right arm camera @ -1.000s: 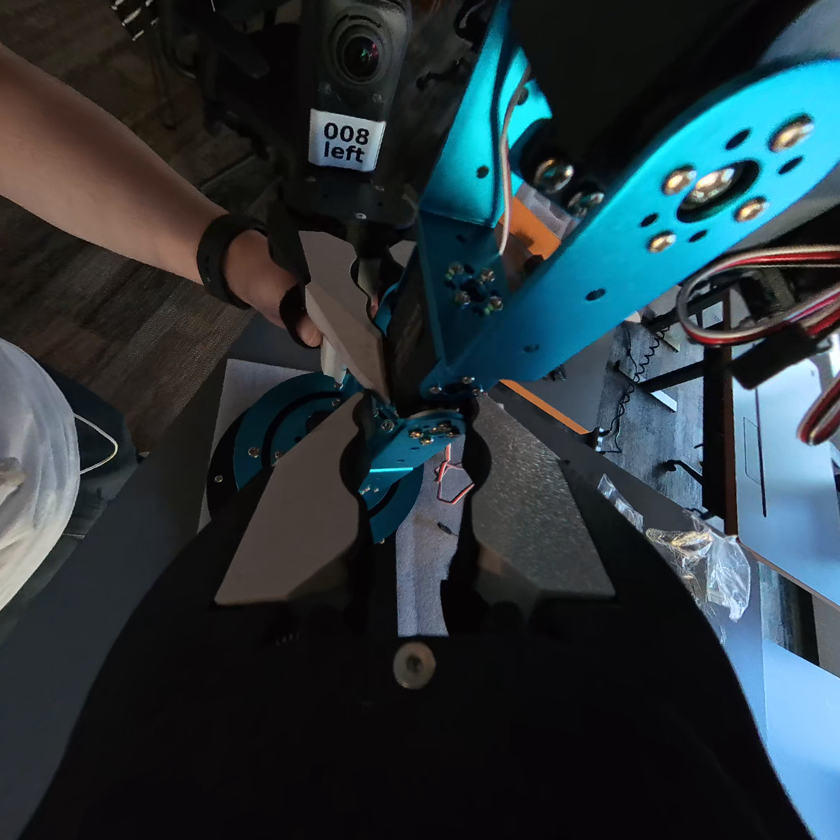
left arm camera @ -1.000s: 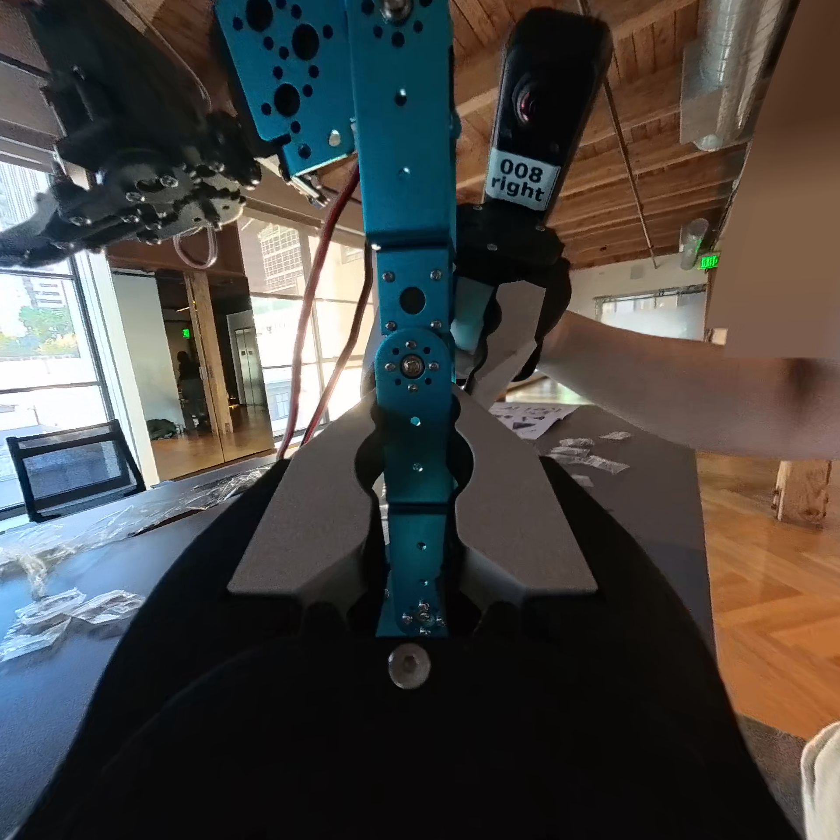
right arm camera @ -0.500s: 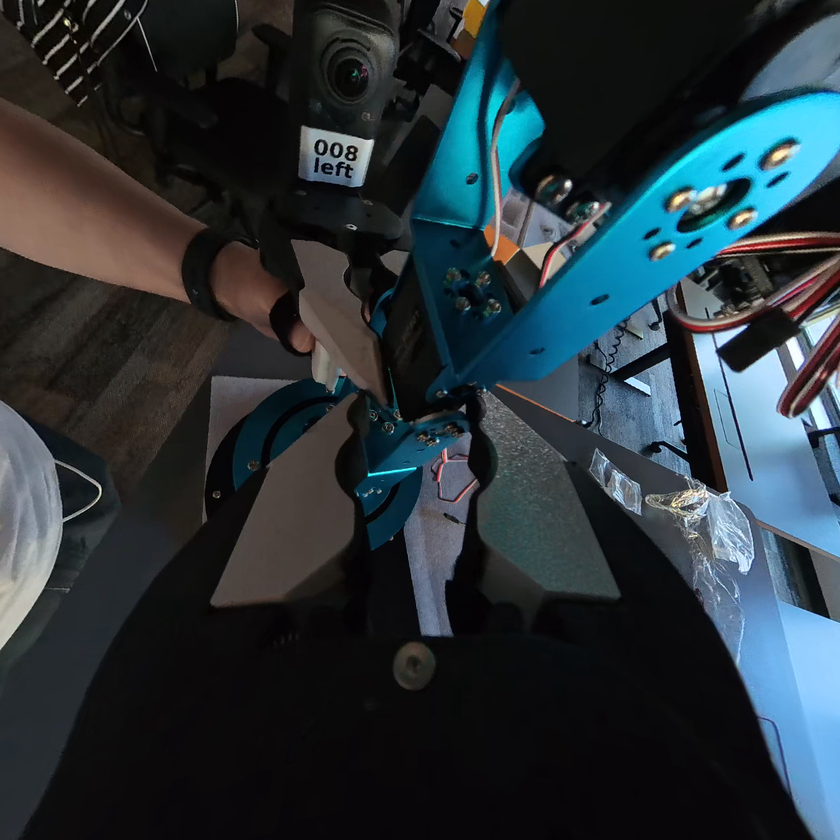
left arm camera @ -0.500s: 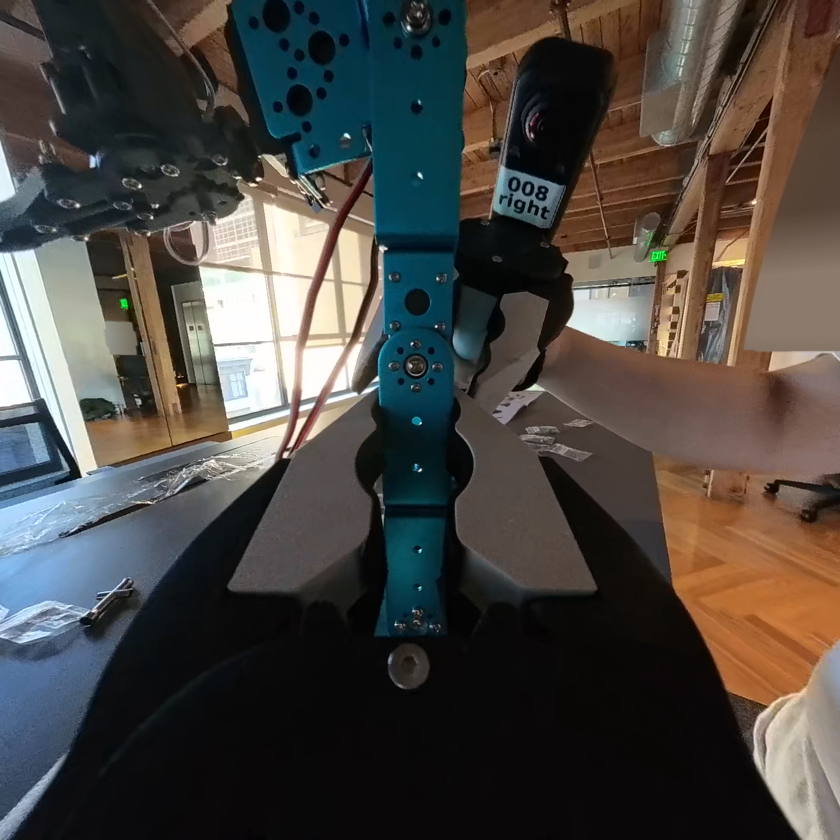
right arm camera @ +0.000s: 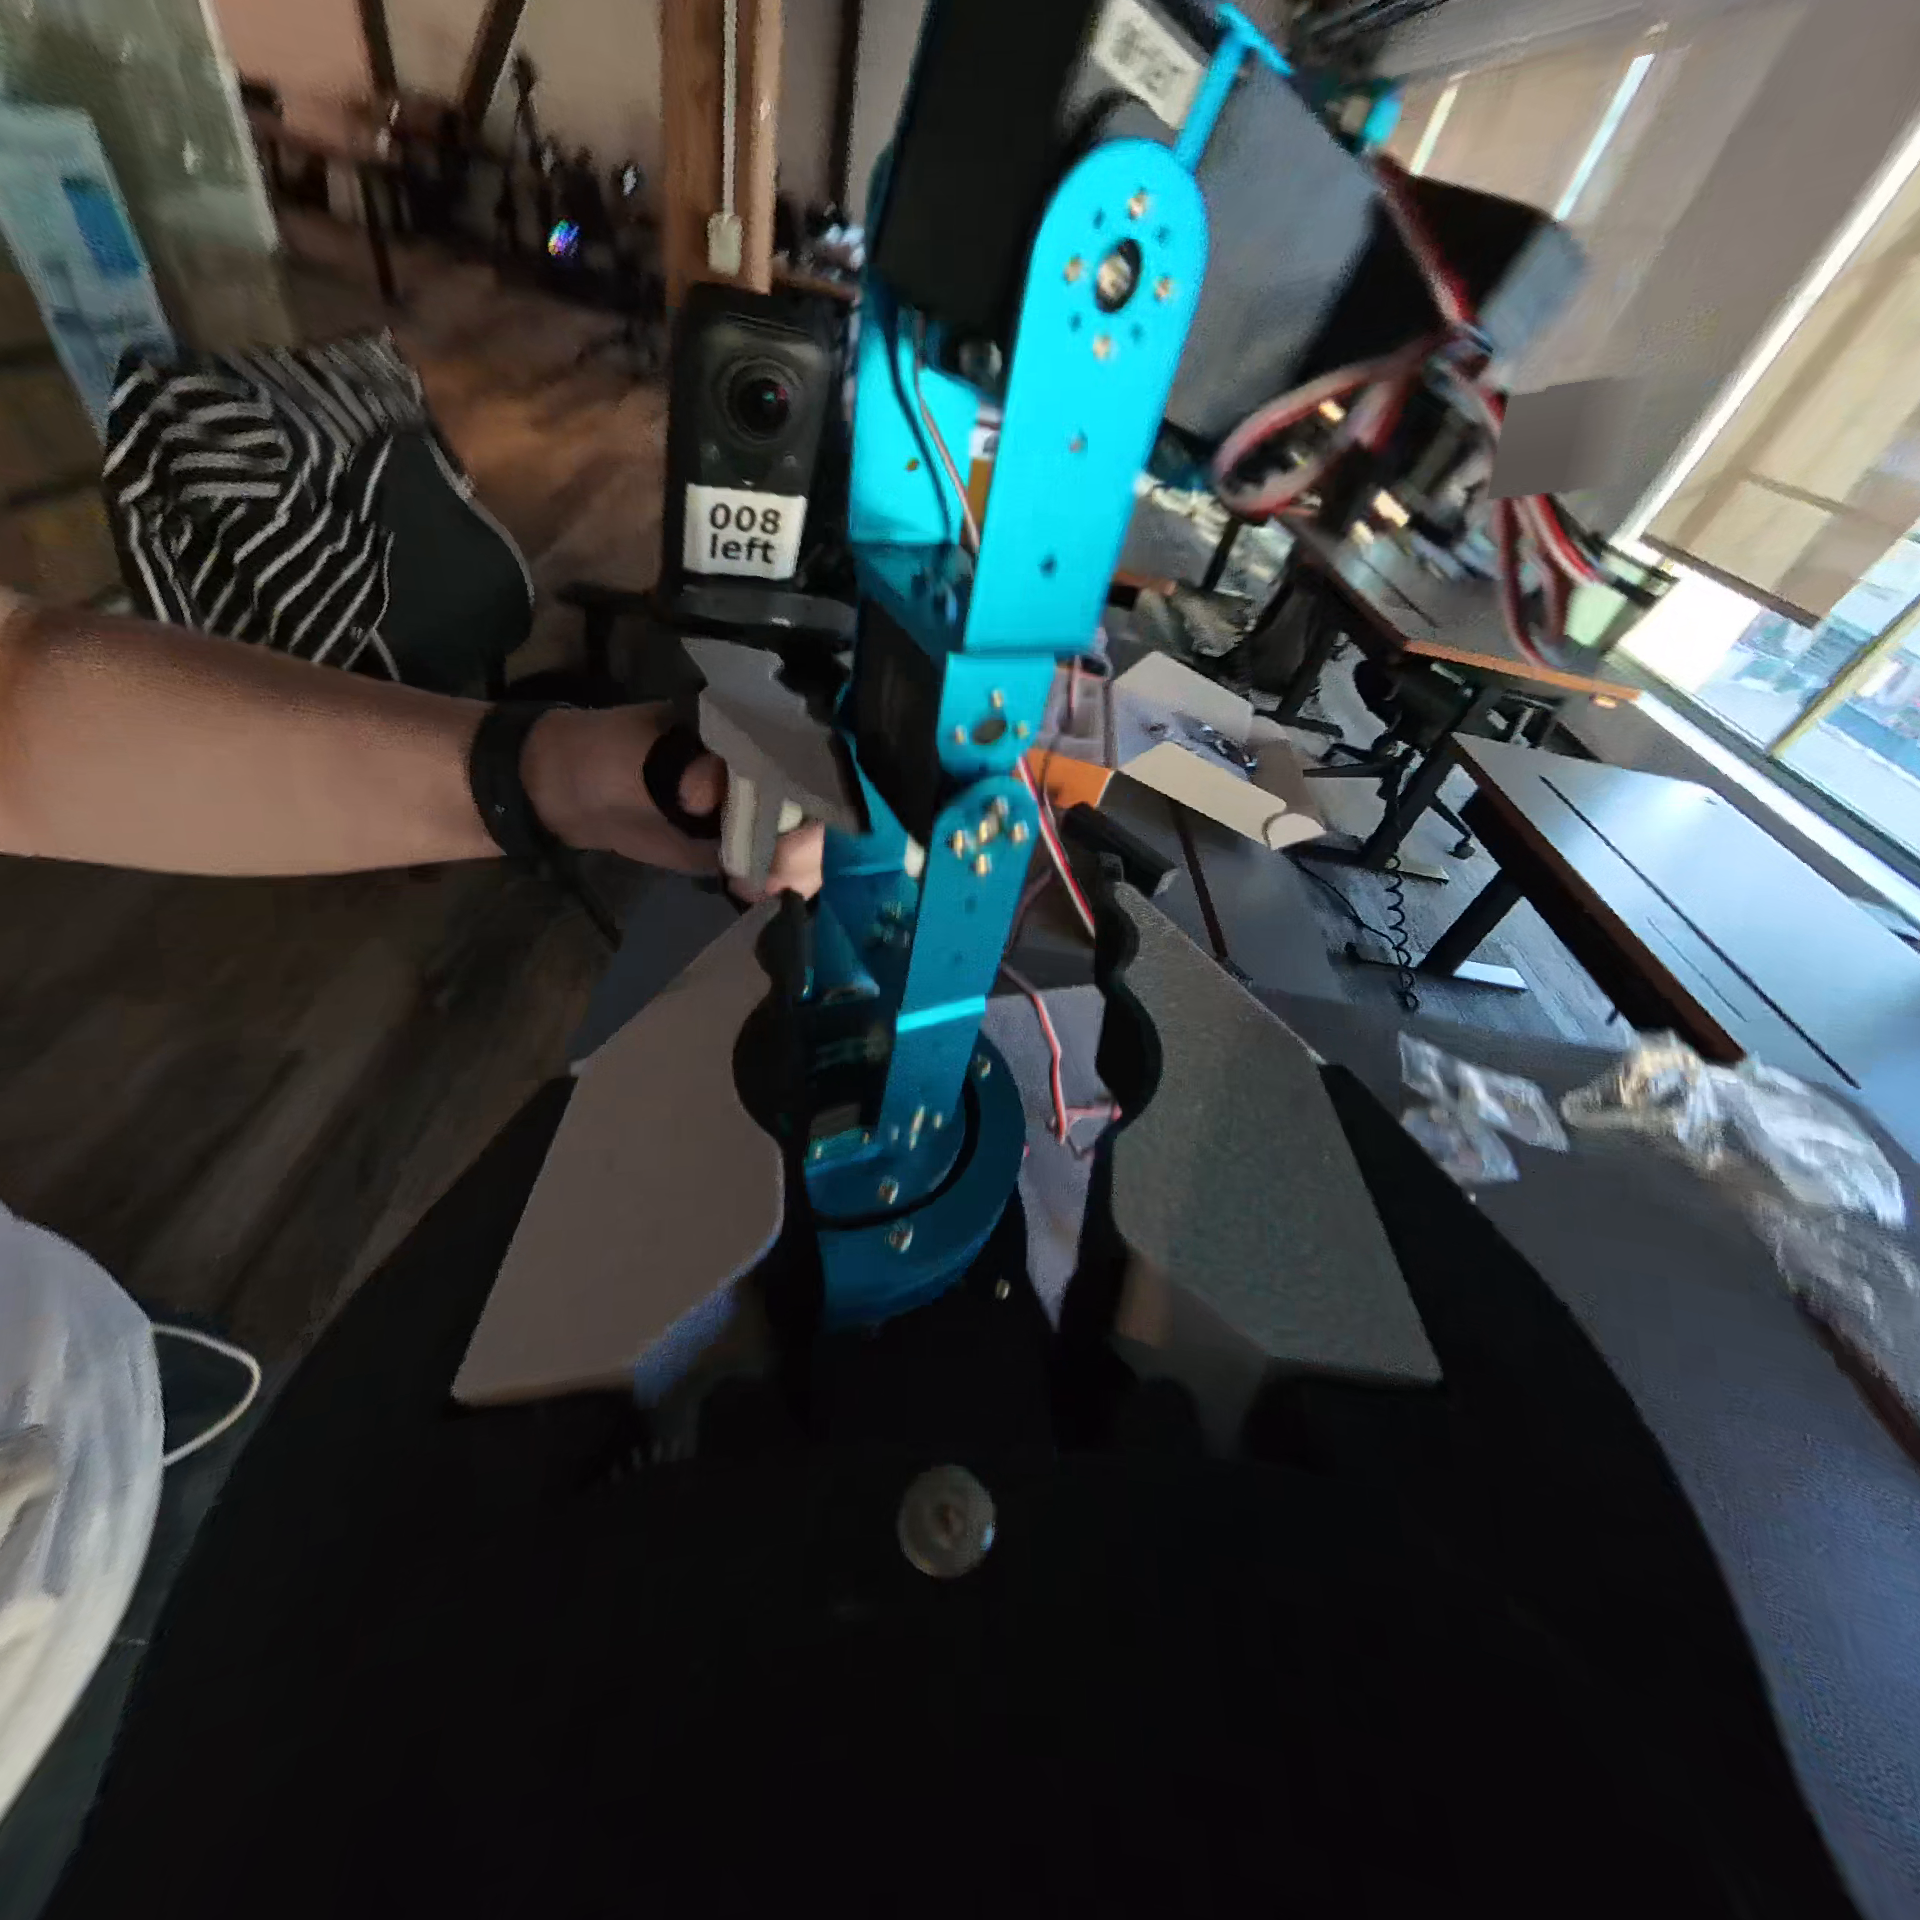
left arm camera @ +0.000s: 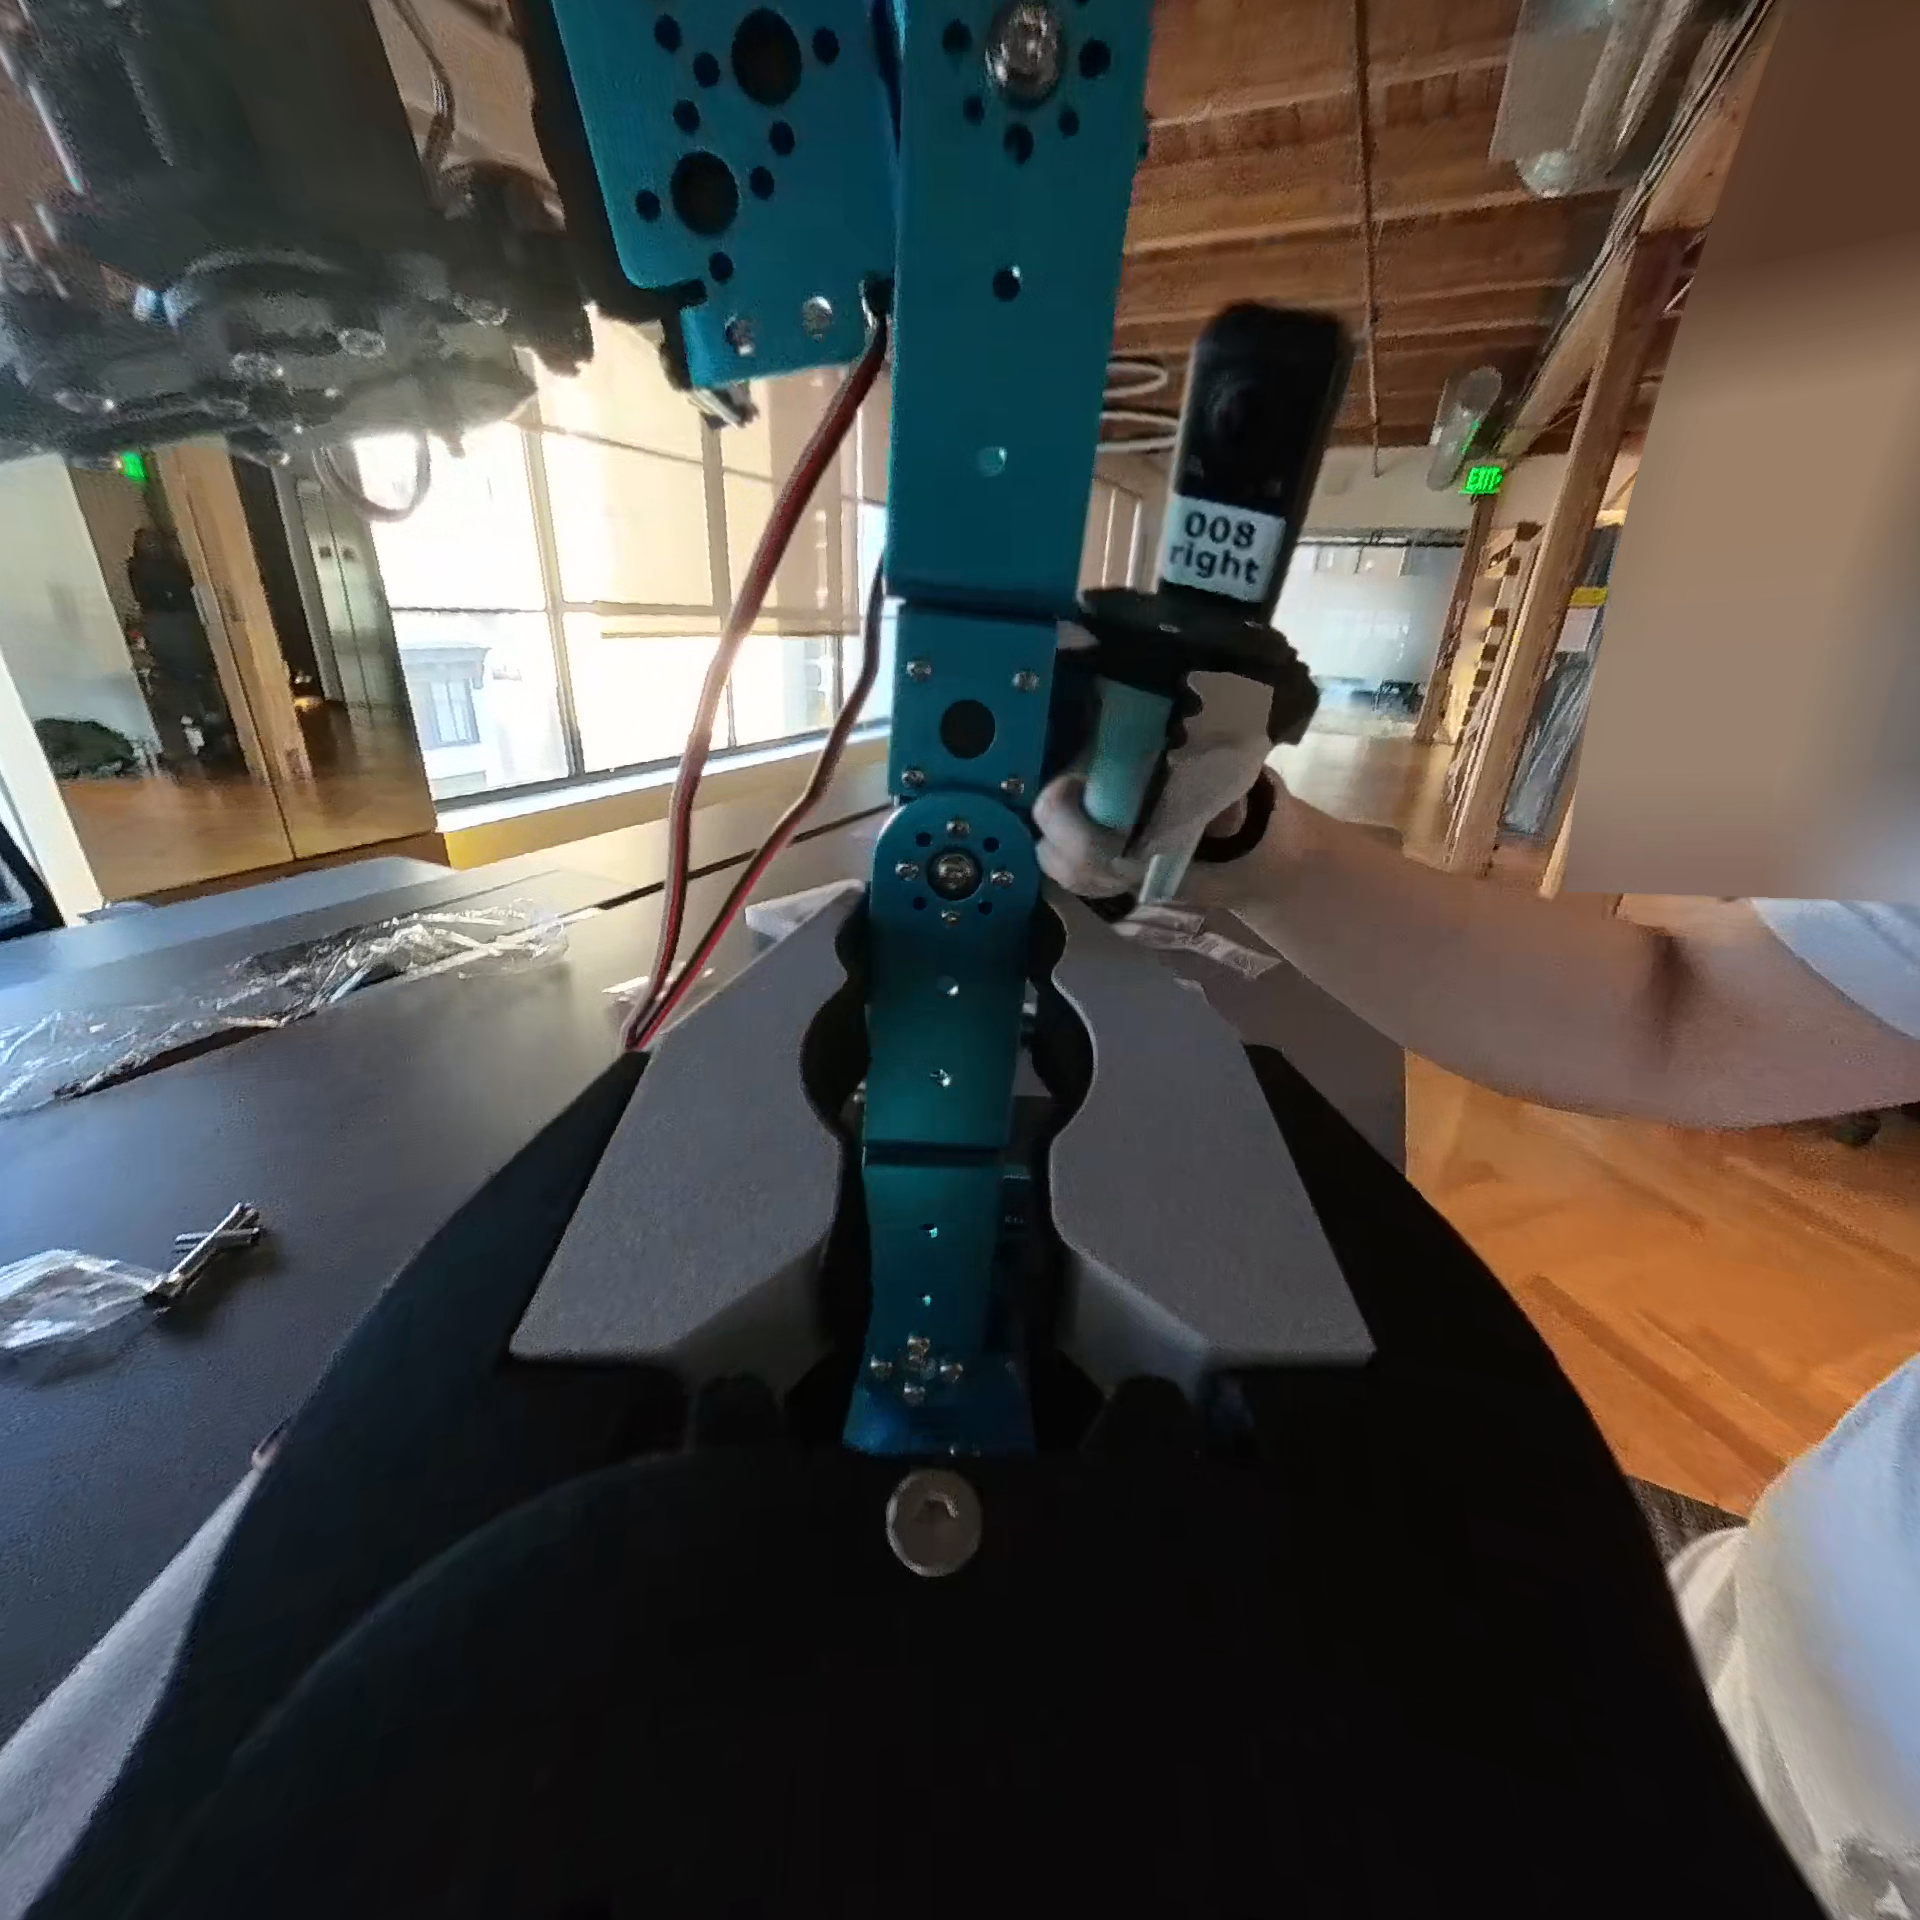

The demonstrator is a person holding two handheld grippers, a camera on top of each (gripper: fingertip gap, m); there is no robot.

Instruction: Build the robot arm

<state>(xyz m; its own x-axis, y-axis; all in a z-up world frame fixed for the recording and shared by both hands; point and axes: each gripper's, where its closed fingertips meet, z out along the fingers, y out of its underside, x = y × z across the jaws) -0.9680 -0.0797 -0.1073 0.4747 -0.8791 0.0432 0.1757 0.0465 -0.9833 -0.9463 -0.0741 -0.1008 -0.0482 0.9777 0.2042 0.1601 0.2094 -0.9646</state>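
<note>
A blue metal robot-arm kit [left arm camera: 956, 1039] stands upright on a dark table. My left gripper [left arm camera: 951, 935] is shut on its lower link, one grey finger on each side. The arm's black claw assembly [left arm camera: 260, 312] hangs at the upper left. In the right wrist view the blue arm [right arm camera: 1081, 416] rises from its round blue base [right arm camera: 935, 1226]. My right gripper [right arm camera: 945, 904] is open, jaws apart around the lower link, with a gap on the right side. The left gripper [right arm camera: 821, 769] grips the arm from the left. The right gripper [left arm camera: 1153, 831] shows behind the arm.
The black table [left arm camera: 312, 1143] carries clear plastic bags [left arm camera: 364, 956] and a small metal tool [left arm camera: 208, 1242]. Red and black wires [left arm camera: 727, 727] hang beside the arm. More bags [right arm camera: 1714, 1132] lie to the right. Other desks [right arm camera: 1662, 883] stand beyond. A person in stripes [right arm camera: 260, 499] sits behind. My left and right fingertips are right by each other.
The right gripper has tilted up from looking down on the base to a level view, and its jaws stand a little wider. The left gripper keeps its hold on the blue link.
</note>
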